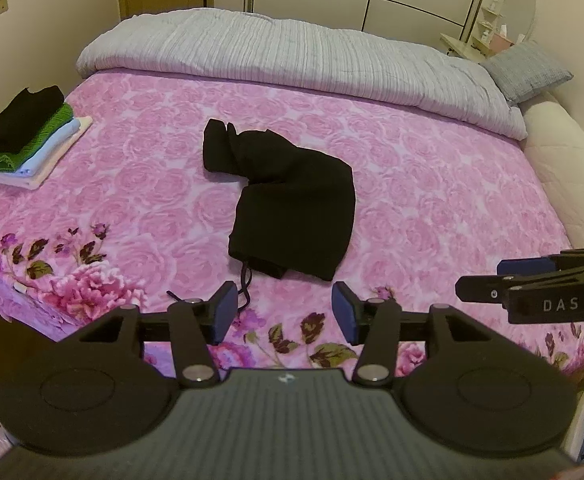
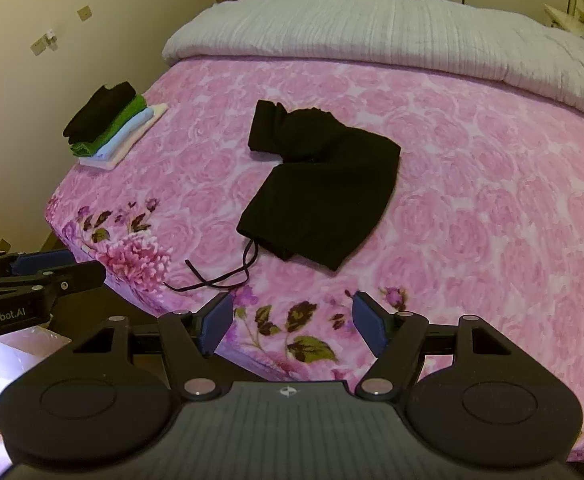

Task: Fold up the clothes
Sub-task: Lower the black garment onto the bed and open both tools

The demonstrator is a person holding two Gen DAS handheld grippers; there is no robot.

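Note:
A crumpled black garment (image 1: pixel 292 200) with a loose drawstring (image 2: pixel 220 276) lies in the middle of the pink floral bed; it also shows in the right wrist view (image 2: pixel 323 192). My left gripper (image 1: pixel 284 314) is open and empty, held above the bed's near edge, short of the garment. My right gripper (image 2: pixel 292 322) is open and empty too, also near the front edge. Each gripper shows at the side of the other's view: the right one (image 1: pixel 491 280) and the left one (image 2: pixel 68 268).
A stack of folded clothes (image 1: pixel 28 132), black on top, sits at the bed's left edge, seen also in the right wrist view (image 2: pixel 108 120). A grey rolled duvet (image 1: pixel 292 52) lies along the far side, with a grey pillow (image 1: pixel 527 70). Walls and wardrobe stand behind.

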